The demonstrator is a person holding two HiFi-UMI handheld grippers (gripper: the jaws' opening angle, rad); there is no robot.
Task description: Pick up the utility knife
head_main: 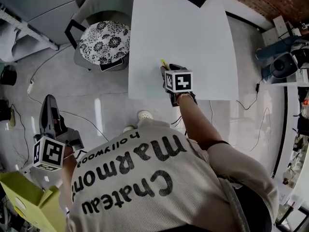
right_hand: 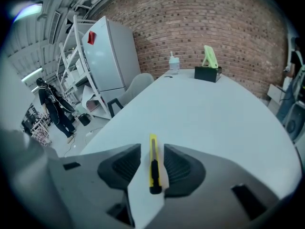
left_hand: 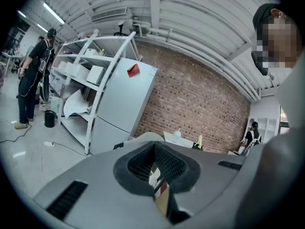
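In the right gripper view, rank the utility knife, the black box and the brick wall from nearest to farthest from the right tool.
1. The utility knife: lying on the table, between the open jaws of the right tool.
2. The black box: at the table's far end, right of centre.
3. The brick wall: beyond the table, behind the box.

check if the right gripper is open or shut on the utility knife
Open. The jaws of the right gripper stand apart on either side of the utility knife, which lies flat on the white table, unclamped.
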